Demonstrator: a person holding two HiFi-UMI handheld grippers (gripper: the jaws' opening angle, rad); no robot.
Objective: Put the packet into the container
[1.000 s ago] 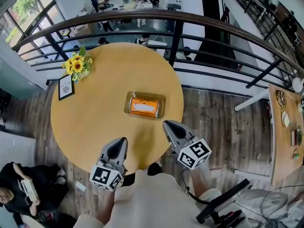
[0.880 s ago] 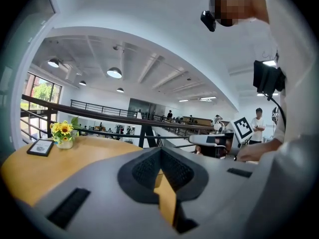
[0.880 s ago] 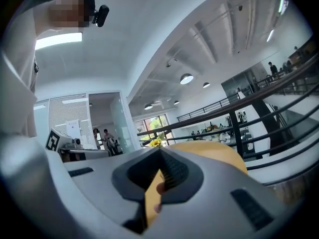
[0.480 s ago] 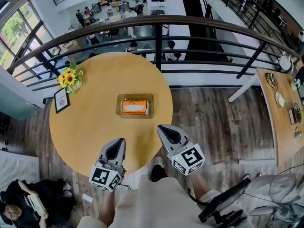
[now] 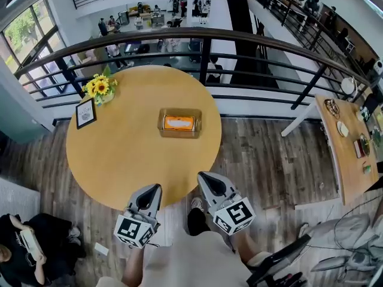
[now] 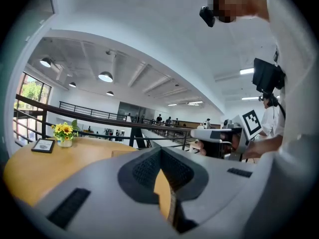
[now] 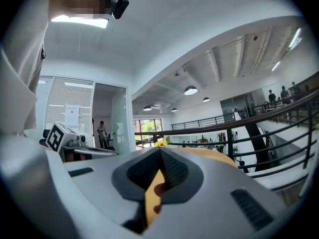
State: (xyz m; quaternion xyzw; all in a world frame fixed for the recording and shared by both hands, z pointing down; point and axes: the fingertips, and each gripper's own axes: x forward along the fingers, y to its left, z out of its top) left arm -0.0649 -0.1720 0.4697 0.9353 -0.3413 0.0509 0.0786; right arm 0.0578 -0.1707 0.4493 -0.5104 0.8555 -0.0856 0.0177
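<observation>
Head view, looking steeply down. The round table point(image 5: 119, 154) carried the container point(image 5: 162, 124) on its far half, a little toward the railing point(image 5: 239, 37). The orange packet point(image 5: 179, 122) lay flat inside the container, its long axis running across the view, parallel to the container's long walls.

The left claw point(image 5: 151, 191) and the right claw point(image 5: 206, 181) both hung at the table's near edge, well apart from the container. The left stood over the rim and the right just off it, above the wooden floor point(image 5: 263, 160). The container lay straight ahead of them, roughly on the line between the two; the right claw appeared slightly the nearer.

In each gripper view the jaws stood clenched tip to tip with nothing between them, only table colour showing through the slit below the tips.

The tabletop between claws and container was bare. The flowers point(image 5: 100, 87) and the picture frame point(image 5: 85, 112) stood far off at the left rim.

Judged from this layout, the packet was already placed, and any further reach would run forward over open table.
</observation>
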